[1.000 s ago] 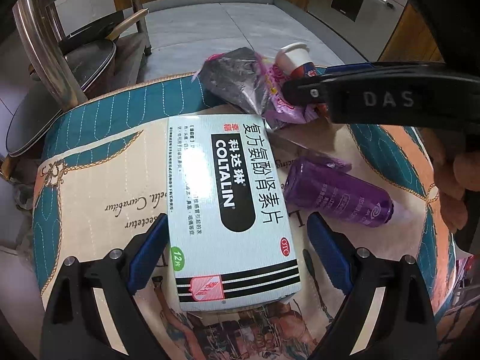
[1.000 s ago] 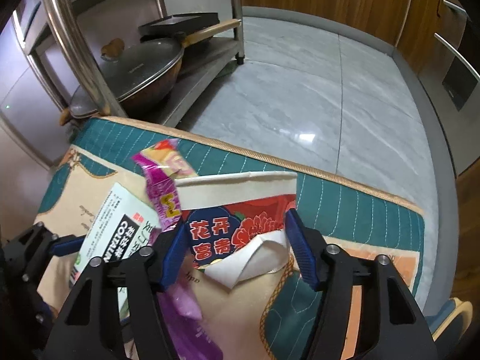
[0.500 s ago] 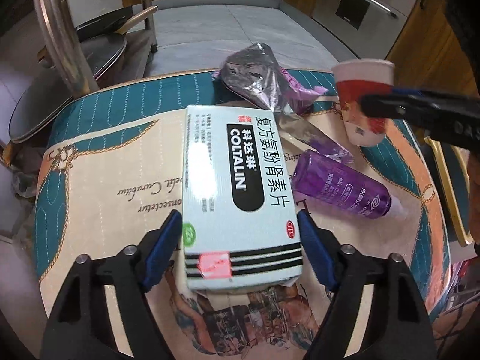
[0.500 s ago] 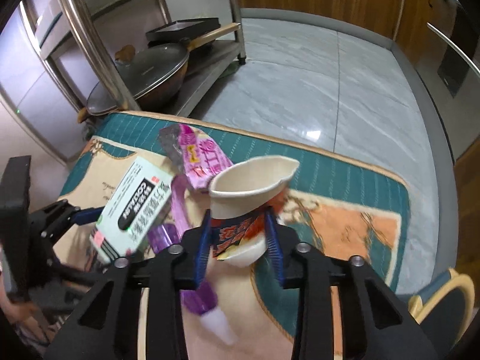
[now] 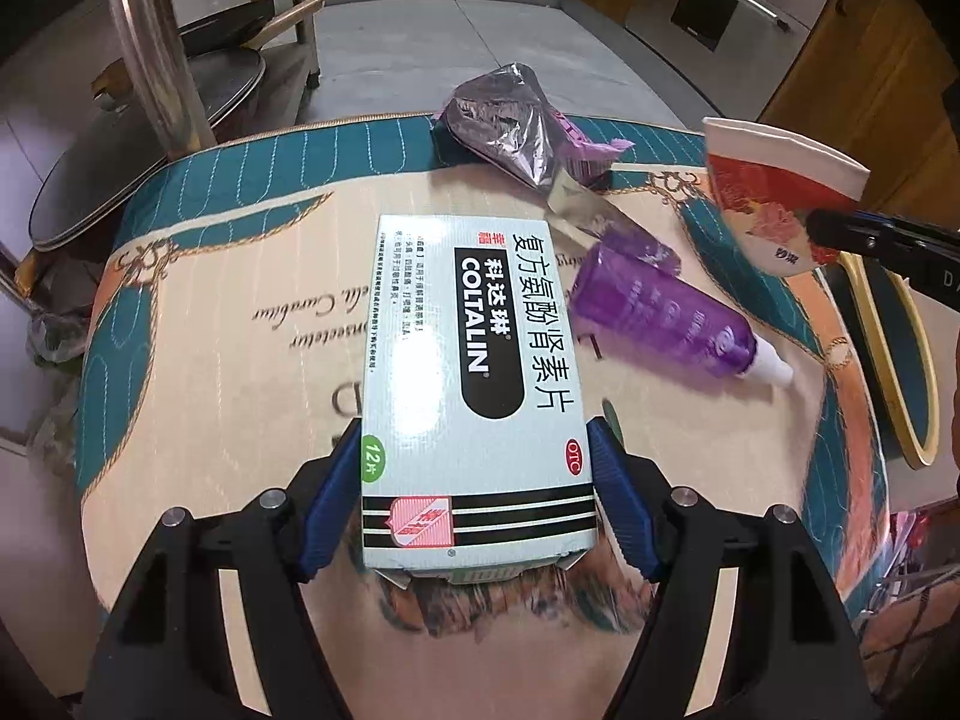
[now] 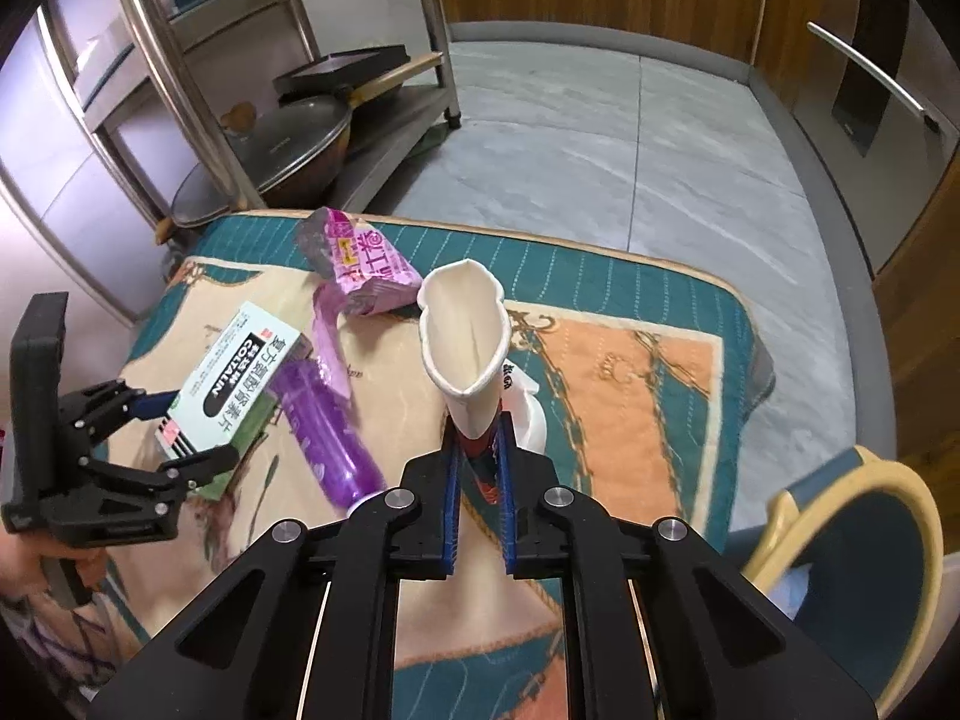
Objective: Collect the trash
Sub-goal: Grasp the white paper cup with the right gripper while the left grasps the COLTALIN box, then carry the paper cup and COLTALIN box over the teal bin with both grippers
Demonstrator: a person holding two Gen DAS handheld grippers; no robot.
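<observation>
A white medicine box marked COLTALIN (image 5: 474, 396) lies on the patterned table cover (image 5: 228, 372). My left gripper (image 5: 477, 498) has its blue pads against both sides of the box's near end; it also shows in the right wrist view (image 6: 180, 438). My right gripper (image 6: 478, 468) is shut on a squashed red-and-white paper cup (image 6: 465, 336), held above the table; the cup also shows in the left wrist view (image 5: 774, 204). A purple bottle (image 5: 666, 318) and a crumpled purple foil wrapper (image 5: 516, 120) lie on the table beyond the box.
A steel rack (image 6: 198, 78) with a lidded pan (image 6: 282, 150) stands behind the table on the left. A chair with a yellow rim (image 6: 840, 546) is at the table's right. Grey tiled floor (image 6: 600, 138) lies beyond.
My right gripper closed on the paper cup, crushed it flat and lifted it back to the right. My left gripper's pads moved in against the medicine box.
</observation>
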